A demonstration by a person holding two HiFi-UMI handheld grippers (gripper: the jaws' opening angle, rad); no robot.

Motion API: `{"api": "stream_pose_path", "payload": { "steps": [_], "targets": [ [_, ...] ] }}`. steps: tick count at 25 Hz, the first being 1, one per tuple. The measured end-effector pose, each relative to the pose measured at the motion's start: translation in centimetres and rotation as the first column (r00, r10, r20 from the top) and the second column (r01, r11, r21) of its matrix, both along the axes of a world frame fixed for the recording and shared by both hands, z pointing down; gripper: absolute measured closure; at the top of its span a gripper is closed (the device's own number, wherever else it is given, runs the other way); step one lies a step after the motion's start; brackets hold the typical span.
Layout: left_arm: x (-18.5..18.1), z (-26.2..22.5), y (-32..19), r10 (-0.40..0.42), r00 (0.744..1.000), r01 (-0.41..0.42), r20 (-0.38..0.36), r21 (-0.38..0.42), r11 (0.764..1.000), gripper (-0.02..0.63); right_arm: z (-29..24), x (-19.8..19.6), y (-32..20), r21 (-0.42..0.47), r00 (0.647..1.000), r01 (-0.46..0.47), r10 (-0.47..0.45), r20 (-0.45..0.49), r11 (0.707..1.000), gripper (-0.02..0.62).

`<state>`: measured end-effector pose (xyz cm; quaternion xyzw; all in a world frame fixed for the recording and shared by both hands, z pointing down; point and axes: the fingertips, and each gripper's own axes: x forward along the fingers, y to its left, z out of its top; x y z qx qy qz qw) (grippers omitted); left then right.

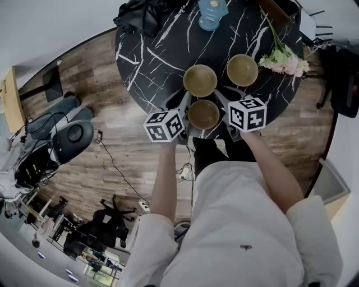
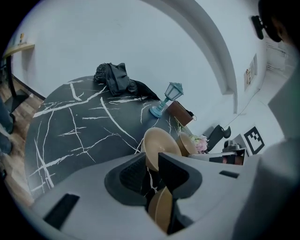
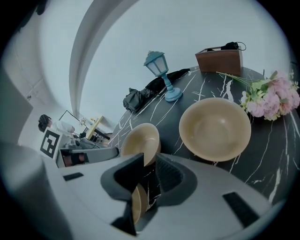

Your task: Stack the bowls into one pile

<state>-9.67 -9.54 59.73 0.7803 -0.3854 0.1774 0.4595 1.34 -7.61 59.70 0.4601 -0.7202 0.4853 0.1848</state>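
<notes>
Three tan bowls stand on the round black marble table [image 1: 151, 50]. The near bowl [image 1: 203, 114] sits by the front edge, between my two grippers. A second bowl [image 1: 200, 80] is just behind it and the third bowl [image 1: 242, 69] lies to the right. My left gripper [image 1: 184, 100] is at the near bowl's left rim, its jaws apart with bare table showing through the gap. My right gripper [image 1: 220, 96] is at the right rim, jaws likewise apart. In the left gripper view the near bowl [image 2: 161, 211] shows low beneath the left gripper [image 2: 152, 154]. It shows the same way [image 3: 137, 204] under the right gripper [image 3: 150, 155].
A blue lantern lamp [image 1: 212, 12] and a black cloth [image 1: 147, 14] stand at the table's far side. Pink flowers [image 1: 283, 59] lie at the right edge, with a brown box [image 3: 220, 60] behind them. Cables and an office chair [image 1: 73, 137] are on the wooden floor to the left.
</notes>
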Motion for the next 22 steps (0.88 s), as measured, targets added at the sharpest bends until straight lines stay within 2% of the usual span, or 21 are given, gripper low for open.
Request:
{"api": "stream_pose_path", "payload": {
  "steps": [6,13,22],
  "targets": [
    [0.4,1.1,0.2,-0.002,0.999,-0.001,-0.050,-0.067,0.998,0.529,0.6,-0.5,0.1,-0.020,1.000,-0.011,0.011,0.014,1.000,0.515],
    [0.5,1.4,0.2,-0.014,0.996,0.006,-0.084,-0.090,0.996,0.531,1.3,-0.7,0.2,-0.035,1.000,-0.007,0.008,0.025,0.999,0.525],
    [0.7,1.5,0.2,-0.014,0.992,-0.001,-0.123,-0.124,0.992,0.545,1.3,-0.8,-0.1,-0.046,0.992,-0.025,0.030,0.123,0.999,0.549]
  ]
}}
